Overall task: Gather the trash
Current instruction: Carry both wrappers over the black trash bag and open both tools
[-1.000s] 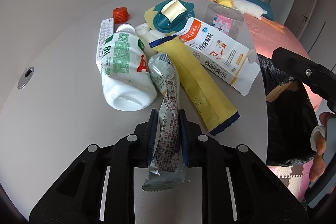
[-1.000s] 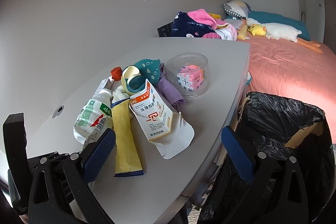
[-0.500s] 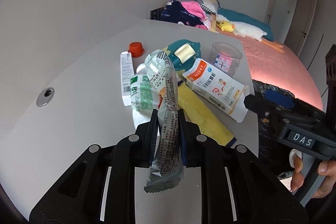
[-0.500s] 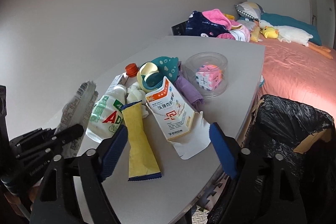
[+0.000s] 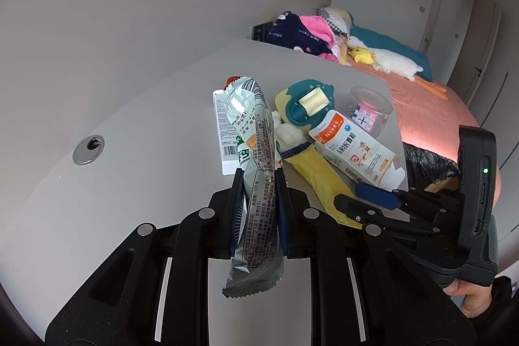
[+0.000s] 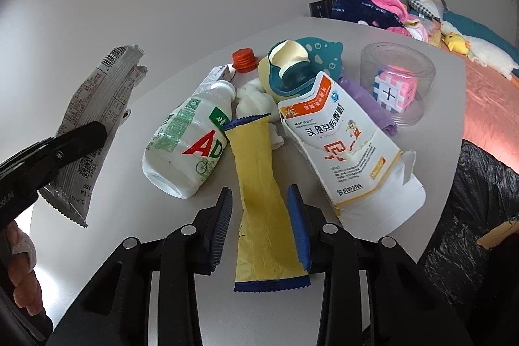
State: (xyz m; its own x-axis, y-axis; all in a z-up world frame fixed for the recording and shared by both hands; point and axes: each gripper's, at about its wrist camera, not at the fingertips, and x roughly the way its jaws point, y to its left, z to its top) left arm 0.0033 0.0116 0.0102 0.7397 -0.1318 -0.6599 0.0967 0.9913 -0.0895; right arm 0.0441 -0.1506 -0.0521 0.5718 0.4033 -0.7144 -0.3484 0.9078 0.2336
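Note:
My left gripper [image 5: 258, 184] is shut on a silver snack wrapper [image 5: 256, 171] and holds it lifted above the grey table [image 5: 129, 132]; the wrapper also shows in the right wrist view [image 6: 94, 119]. My right gripper [image 6: 259, 203] is open, its jaws on either side of a yellow wrapper [image 6: 259, 193] that lies flat on the table. Beside it lie a white AD milk bottle [image 6: 188, 145], a torn white medicine box [image 6: 340, 145], a crumpled tissue [image 6: 256, 99] and a red cap [image 6: 244, 59].
A black trash bag [image 6: 480, 209] hangs open off the table's right edge. A teal tape dispenser [image 6: 292, 70], a clear tub with a pink cube [image 6: 395, 86] and a purple cloth [image 6: 369, 106] sit behind the trash. A bed lies beyond.
My left gripper has lifted the silver wrapper up off the table. My right gripper has moved in over the table and now straddles the yellow wrapper.

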